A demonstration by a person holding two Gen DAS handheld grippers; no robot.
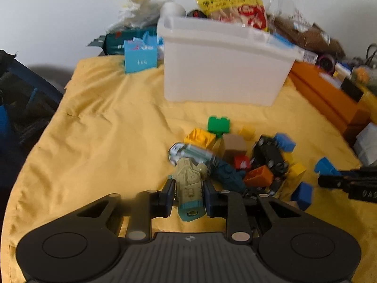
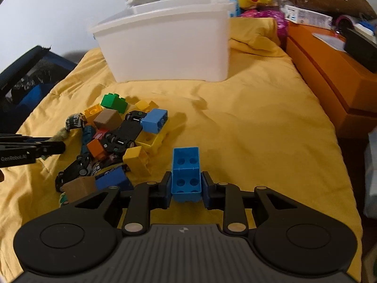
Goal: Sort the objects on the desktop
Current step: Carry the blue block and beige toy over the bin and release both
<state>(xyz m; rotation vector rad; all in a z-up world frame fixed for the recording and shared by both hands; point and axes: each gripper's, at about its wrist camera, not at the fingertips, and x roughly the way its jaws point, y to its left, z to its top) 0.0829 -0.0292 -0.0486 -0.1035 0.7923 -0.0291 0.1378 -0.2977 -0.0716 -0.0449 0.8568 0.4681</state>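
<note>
My left gripper (image 1: 188, 188) is shut on an olive-green toy vehicle (image 1: 189, 184) with a teal end, at the near left edge of the toy pile. My right gripper (image 2: 186, 184) is shut on a blue building brick (image 2: 186, 172), studs' underside facing up, held over the yellow cloth right of the pile. The pile holds a green brick (image 2: 113, 101), yellow bricks (image 2: 136, 158), a blue brick (image 2: 154, 120), black toy cars (image 2: 122, 136) and a brown block (image 2: 107, 119). A white plastic bin (image 2: 165, 42) stands behind the pile. The left gripper also shows in the right wrist view (image 2: 50, 146).
A yellow cloth (image 2: 247, 122) covers the surface. Orange boxes (image 2: 329, 75) line the right side. Snack bags and clutter (image 1: 233, 4) sit behind the bin. A small blue box (image 1: 140, 56) stands left of the bin. A dark bag (image 1: 21, 99) lies at the left.
</note>
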